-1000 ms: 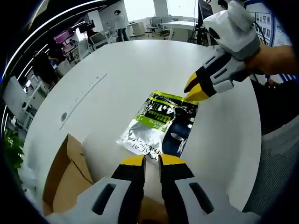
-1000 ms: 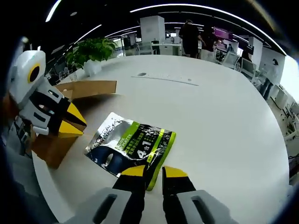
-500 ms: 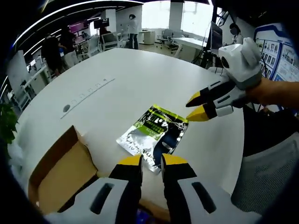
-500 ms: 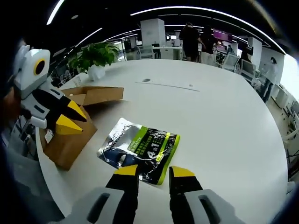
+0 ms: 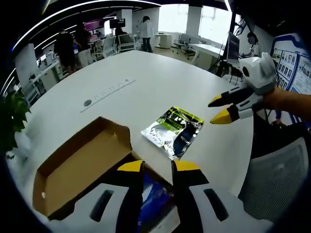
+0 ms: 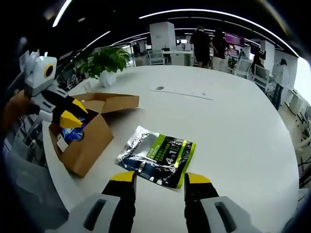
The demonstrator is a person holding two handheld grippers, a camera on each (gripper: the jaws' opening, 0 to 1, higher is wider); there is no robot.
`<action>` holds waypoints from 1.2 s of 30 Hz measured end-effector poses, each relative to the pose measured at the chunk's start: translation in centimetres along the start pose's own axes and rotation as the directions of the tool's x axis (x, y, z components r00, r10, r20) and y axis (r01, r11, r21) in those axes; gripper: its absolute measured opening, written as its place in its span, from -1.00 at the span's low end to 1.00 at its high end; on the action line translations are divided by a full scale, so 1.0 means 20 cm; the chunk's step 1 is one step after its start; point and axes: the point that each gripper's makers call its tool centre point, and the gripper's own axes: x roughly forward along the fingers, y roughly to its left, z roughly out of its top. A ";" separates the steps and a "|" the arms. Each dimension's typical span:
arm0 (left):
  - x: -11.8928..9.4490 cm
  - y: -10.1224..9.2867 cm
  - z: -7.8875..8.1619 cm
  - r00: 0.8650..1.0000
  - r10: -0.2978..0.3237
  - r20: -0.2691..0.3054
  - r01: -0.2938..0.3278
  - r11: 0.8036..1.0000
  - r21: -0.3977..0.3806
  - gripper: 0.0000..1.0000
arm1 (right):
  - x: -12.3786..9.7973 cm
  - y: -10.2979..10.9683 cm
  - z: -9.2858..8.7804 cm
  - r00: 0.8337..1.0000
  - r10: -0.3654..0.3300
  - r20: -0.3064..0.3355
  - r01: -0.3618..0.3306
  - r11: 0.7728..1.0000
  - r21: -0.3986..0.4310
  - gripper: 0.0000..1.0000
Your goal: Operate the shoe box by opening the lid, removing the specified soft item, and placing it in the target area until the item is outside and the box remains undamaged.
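A brown cardboard shoe box [image 5: 73,165] [image 6: 92,143] stands near the table edge with its lid folded back, and something blue [image 5: 153,194] [image 6: 74,134] lies inside. A silver, green and dark soft pouch [image 5: 174,130] [image 6: 158,156] lies flat on the white table [image 5: 146,80] [image 6: 228,116], outside the box. My left gripper [image 5: 158,167] [image 6: 75,114] hovers over the box's open top, jaws apart and empty. My right gripper [image 6: 160,178] [image 5: 217,110] hangs just short of the pouch's near edge, jaws wide apart, touching nothing.
A grey socket strip [image 5: 109,90] [image 6: 181,93] is set into the tabletop beyond the pouch. A potted plant [image 6: 104,58] stands at the table's far edge behind the box. A person's sleeve and a chair [image 5: 272,179] sit by the table's rim. People and desks fill the background.
Both cameras have drawn back from the pouch, which lies where it was. The right jaws have spread wider. The left gripper now sits over the open box, whose blue contents show.
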 end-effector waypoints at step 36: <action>-0.55 0.48 -0.60 0.975 0.218 -0.038 -0.221 0.950 -0.220 -0.21 | 0.06 0.66 0.24 0.970 0.240 0.045 -0.236 0.969 -0.067 0.01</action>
